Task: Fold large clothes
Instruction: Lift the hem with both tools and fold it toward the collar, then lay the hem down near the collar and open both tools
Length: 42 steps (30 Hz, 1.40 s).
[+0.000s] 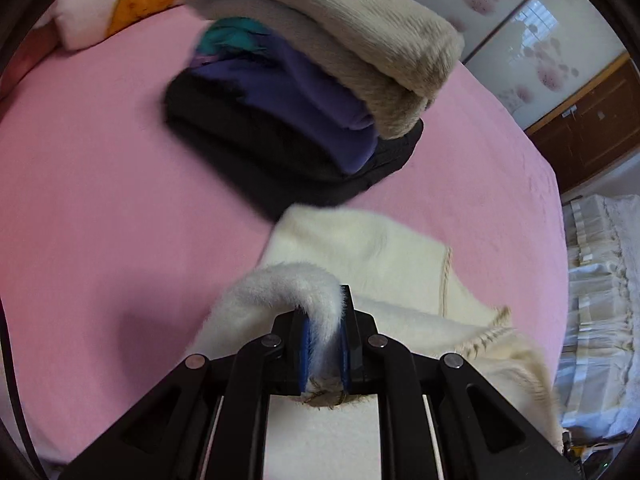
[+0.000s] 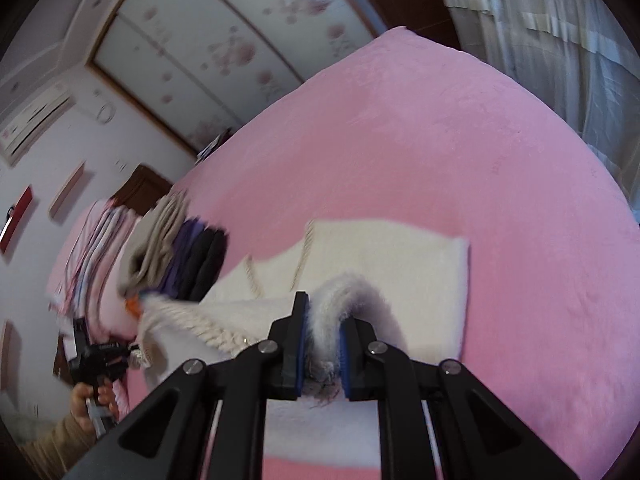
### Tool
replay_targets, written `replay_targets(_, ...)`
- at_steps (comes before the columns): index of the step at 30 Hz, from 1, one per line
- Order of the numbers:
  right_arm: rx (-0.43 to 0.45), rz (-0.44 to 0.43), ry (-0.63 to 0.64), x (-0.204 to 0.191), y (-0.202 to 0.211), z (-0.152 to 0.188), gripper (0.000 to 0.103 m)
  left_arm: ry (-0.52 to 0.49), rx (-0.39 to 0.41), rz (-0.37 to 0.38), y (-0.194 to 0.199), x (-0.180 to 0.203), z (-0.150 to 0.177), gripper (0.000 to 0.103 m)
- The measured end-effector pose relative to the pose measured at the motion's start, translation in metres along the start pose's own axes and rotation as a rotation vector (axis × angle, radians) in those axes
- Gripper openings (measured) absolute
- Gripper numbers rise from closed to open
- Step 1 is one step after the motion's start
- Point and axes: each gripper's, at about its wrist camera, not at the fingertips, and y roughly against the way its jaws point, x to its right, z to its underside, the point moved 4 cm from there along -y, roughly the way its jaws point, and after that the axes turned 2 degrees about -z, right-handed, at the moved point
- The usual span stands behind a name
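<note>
My left tool (image 1: pixel 324 344) is pinching a fuzzy white fold of the cream sweater (image 1: pixel 360 248), its blue pads (image 1: pixel 306 344) pressed against the pile on both sides. My right tool (image 2: pixel 323 350) grips another bunched ridge of the same garment (image 2: pixel 384 256), with frayed fibres poking out below the pads (image 2: pixel 347 354).

The sweater is a pale, long-haired knit, almost fur-like, with a braided cable trim (image 2: pixel 208 326) running along one edge. It hangs from both tools and drapes onto the pink bed (image 1: pixel 100 184), where its lower part lies flat in a roughly rectangular panel.

Beyond it on the bed I see a stack of folded clothes (image 1: pixel 304 92): black at the bottom, purple above, a teal piece, and beige fleece on top. In the right wrist view, a hand (image 2: pixel 86 400) holds the left tool's handle at the lower left.
</note>
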Motion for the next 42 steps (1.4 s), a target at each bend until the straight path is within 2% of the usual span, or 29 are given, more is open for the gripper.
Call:
replay_targets(3, -0.027, 0.093, 0.001, 0.015, -0.059, -0.014, 0.011, -0.092, -0.02, -0.1, -0.058, 0.034, -0.017, 0.009)
replay_targets(6, -0.042, 0.163, -0.062, 0.043, -0.104, -0.025, 0.011, -0.104, -0.053, -0.162, -0.101, 0.041, -0.026, 0.009)
replay_targets(8, -0.052, 0.184, -0.124, 0.064, -0.123, -0.029, 0.011, -0.09, -0.061, -0.159, -0.116, 0.041, -0.029, 0.009)
replay_targets(11, -0.063, 0.207, -0.141, 0.077, -0.142, -0.027, 0.011, -0.087, -0.044, -0.136, -0.127, 0.04, -0.032, 0.009)
replay_targets(17, -0.071, 0.25, -0.143, 0.077, -0.159, -0.019, 0.011, -0.106, 0.002, -0.116, -0.133, 0.039, -0.018, 0.013)
replay_targets(18, -0.072, 0.242, -0.146, 0.077, -0.16, -0.019, 0.014, -0.119, 0.013, -0.116, -0.131, 0.04, -0.014, 0.015)
replay_targets(20, -0.07, 0.215, -0.162, 0.074, -0.158, -0.02, 0.019, -0.162, 0.02, -0.112, -0.126, 0.042, -0.008, 0.023)
replay_targets(21, -0.066, 0.188, -0.172, 0.073, -0.153, -0.02, 0.026, -0.183, 0.023, -0.104, -0.121, 0.044, -0.004, 0.033)
replay_targets(22, -0.061, 0.162, -0.178, 0.072, -0.151, -0.023, 0.031, -0.207, 0.034, -0.083, -0.113, 0.048, 0.0, 0.048)
replay_targets(23, -0.05, 0.13, -0.176, 0.068, -0.145, -0.025, 0.041, -0.222, 0.043, -0.073, -0.107, 0.05, 0.004, 0.058)
replay_targets(24, -0.039, 0.108, -0.166, 0.064, -0.14, -0.026, 0.058, -0.236, 0.076, -0.076, -0.095, 0.051, 0.009, 0.075)
replay_targets(25, -0.024, 0.093, -0.149, 0.06, -0.133, -0.028, 0.065, -0.245, 0.107, -0.072, -0.087, 0.052, 0.012, 0.087)
replay_targets(26, -0.008, 0.079, -0.125, 0.054, -0.128, -0.03, 0.071, -0.266, 0.156, -0.058, -0.073, 0.053, 0.017, 0.088)
replay_targets(28, 0.005, 0.069, -0.073, 0.044, -0.121, -0.031, 0.071, -0.316, 0.206, -0.053, -0.058, 0.055, 0.026, 0.088)
replay_targets(30, -0.002, 0.126, 0.001, 0.036, -0.121, -0.032, 0.071, -0.403, 0.247, -0.113, -0.053, 0.061, 0.036, 0.088)
replay_targets(33, -0.047, 0.279, 0.133, 0.034, -0.134, -0.029, 0.071, -0.474, 0.271, -0.232, -0.058, 0.065, 0.04, 0.088)
replay_targets(36, -0.069, 0.37, 0.169, 0.042, -0.147, -0.026, 0.071, -0.427, 0.274, -0.267, -0.063, 0.061, 0.036, 0.086)
replay_targets(38, -0.064, 0.386, 0.161, 0.046, -0.153, -0.026, 0.07, -0.376, 0.279, -0.271, -0.067, 0.055, 0.023, 0.083)
replay_targets(39, -0.049, 0.39, 0.159, 0.046, -0.152, -0.027, 0.069, -0.358, 0.285, -0.263, -0.067, 0.051, 0.016, 0.077)
replay_targets(40, -0.033, 0.392, 0.161, 0.042, -0.151, -0.028, 0.065, -0.343, 0.295, -0.247, -0.063, 0.052, 0.015, 0.071)
replay_targets(42, -0.001, 0.384, 0.168, 0.03, -0.15, -0.028, 0.058, -0.358, 0.319, -0.232, -0.055, 0.058, 0.019, 0.069)
